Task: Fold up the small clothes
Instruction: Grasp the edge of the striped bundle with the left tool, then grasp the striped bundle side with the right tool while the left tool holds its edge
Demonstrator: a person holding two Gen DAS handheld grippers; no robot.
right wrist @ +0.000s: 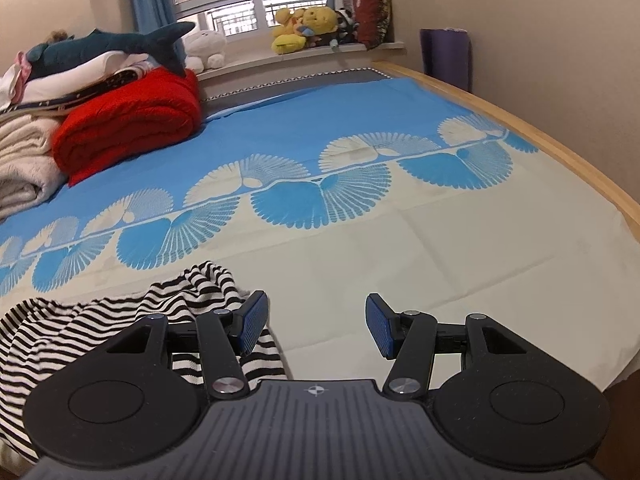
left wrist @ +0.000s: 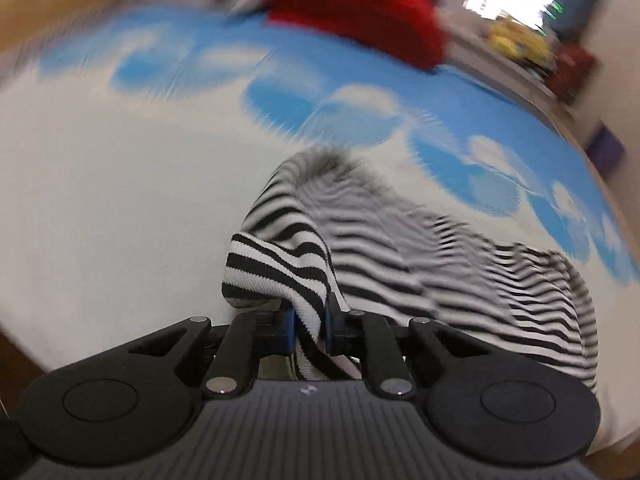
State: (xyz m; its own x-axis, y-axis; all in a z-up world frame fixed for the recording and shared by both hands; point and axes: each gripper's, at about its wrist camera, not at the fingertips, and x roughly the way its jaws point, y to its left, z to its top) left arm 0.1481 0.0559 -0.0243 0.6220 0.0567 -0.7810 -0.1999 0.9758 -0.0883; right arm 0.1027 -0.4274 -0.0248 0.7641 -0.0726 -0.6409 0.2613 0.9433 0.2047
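Note:
A black-and-white striped garment (left wrist: 360,240) lies crumpled on the bed sheet (left wrist: 120,200). My left gripper (left wrist: 311,322) is shut on the garment's hem, which bunches over and between the blue pads; the left wrist view is motion-blurred. In the right wrist view the same garment (right wrist: 100,320) lies at the lower left, partly under the left finger. My right gripper (right wrist: 316,326) is open and empty, just to the right of the garment over the white part of the sheet (right wrist: 440,260).
A red folded blanket (right wrist: 128,120) and stacked linens with a plush shark (right wrist: 112,42) sit at the back left. Plush toys (right wrist: 308,26) line the windowsill. The bed's wooden edge (right wrist: 560,148) runs along the right, with a purple roll (right wrist: 444,56) beyond.

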